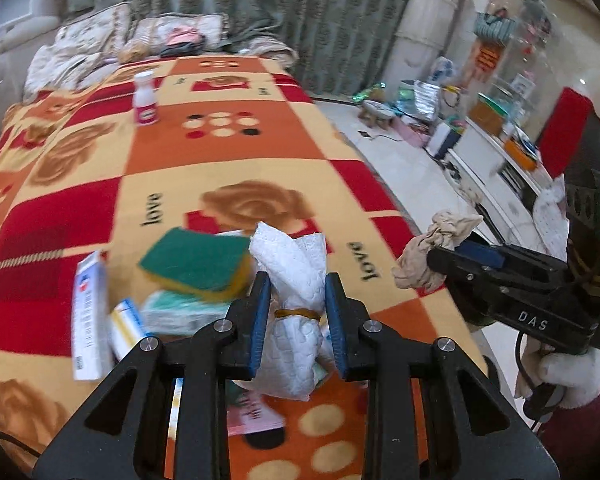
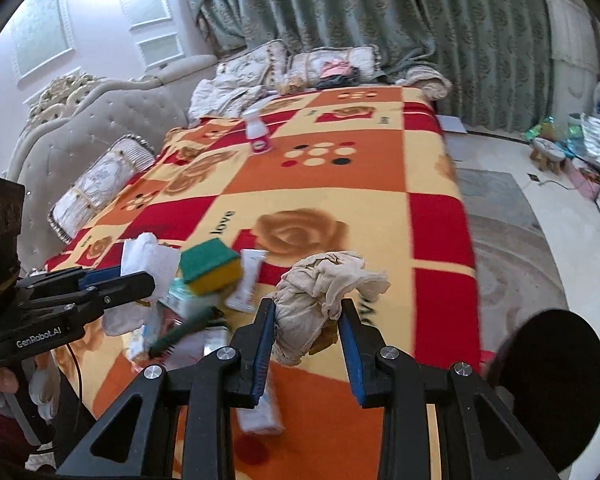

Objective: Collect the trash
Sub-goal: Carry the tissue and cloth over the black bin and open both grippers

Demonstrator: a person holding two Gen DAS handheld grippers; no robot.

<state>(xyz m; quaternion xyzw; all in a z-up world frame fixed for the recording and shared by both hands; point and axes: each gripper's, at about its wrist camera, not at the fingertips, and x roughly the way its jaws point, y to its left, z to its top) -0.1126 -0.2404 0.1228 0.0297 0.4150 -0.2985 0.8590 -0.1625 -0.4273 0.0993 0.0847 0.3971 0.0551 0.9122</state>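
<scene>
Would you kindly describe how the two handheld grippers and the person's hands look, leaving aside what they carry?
Both grippers are black, with angular linkage arms, silver bolts and blue pads. The left gripper reads "GenRobot.AI" along its side; the right gripper bears "DAS" in white, with a green light on the body behind it. A black cable hangs below each handle. The hands wear white gloves and dark red sleeves.

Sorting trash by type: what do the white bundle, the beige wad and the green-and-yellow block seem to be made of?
White bundle in the left gripper: likely paper towel, matte, with an embossed quilted pattern, tied by a rubber band. Beige wad in the right gripper: crumpled soft tissue or thin cloth; I can't tell which. Block: looks like a sponge, yellow foam under a green scouring layer.
</scene>
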